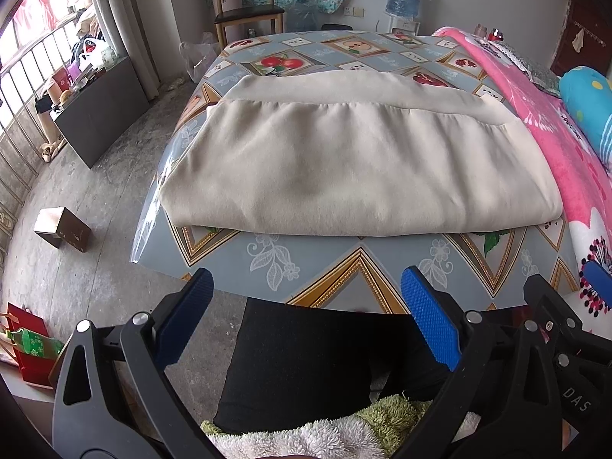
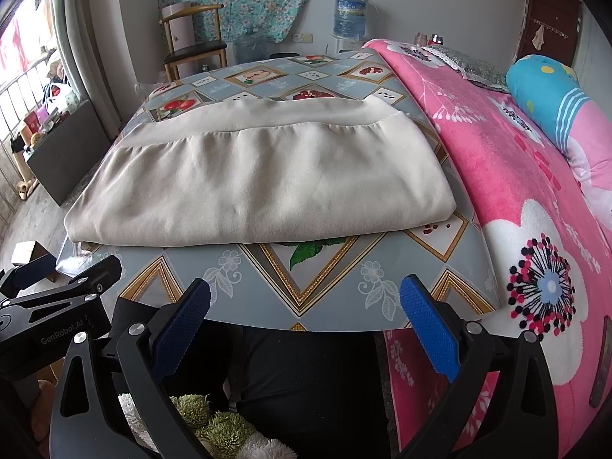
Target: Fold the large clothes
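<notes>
Garment first: the large cream piece lies folded into a thick rectangle across the middle of the table, its doubled edge toward the near edge, its far band toward the far edge. Your left gripper and right gripper both hang off the near edge, spread wide and holding nothing. You seem between folds; next, likely pinch the two near corners and fold again.

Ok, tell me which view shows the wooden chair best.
The left wrist view: the wooden chair shows its backrest, dark seat and legs, nearer the middle of the picture. The right wrist view shows the same chair smaller, off to the left.
</notes>
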`<state>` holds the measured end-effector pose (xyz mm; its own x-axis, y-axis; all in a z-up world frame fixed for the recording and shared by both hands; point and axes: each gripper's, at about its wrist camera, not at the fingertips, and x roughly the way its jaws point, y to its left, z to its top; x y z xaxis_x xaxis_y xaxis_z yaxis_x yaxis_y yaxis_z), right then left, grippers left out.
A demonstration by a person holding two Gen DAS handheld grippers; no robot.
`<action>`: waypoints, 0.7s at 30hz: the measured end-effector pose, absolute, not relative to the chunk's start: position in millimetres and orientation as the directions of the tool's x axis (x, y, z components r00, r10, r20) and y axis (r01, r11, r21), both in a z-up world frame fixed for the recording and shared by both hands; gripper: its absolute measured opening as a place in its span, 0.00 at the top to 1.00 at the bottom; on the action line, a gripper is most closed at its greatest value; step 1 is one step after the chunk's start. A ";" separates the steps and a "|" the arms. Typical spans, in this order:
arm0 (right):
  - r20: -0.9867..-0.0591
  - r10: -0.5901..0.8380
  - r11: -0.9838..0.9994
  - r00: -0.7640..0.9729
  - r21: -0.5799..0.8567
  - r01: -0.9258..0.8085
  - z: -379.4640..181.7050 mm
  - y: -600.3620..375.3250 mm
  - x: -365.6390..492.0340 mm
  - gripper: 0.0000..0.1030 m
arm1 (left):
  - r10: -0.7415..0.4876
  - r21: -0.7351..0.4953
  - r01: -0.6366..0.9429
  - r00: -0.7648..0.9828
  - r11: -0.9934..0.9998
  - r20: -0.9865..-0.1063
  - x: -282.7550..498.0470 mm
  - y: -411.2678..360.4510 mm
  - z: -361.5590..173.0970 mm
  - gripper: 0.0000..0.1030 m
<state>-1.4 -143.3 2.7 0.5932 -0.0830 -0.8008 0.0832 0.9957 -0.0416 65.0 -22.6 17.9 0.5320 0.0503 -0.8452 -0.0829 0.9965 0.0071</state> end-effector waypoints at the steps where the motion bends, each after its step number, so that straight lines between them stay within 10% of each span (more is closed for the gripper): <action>1: -0.801 -0.083 0.996 0.593 -0.041 0.083 2.7 -143.4 -1.3 0.06 | 0.051 0.007 -0.084 0.532 0.996 -0.845 64.7 -22.6 18.0 0.08; 21: -0.801 -0.085 0.996 0.593 -0.045 0.082 2.4 -141.9 -1.3 0.06 | 0.049 0.006 -0.082 0.531 0.997 -0.846 64.4 -21.4 17.7 0.08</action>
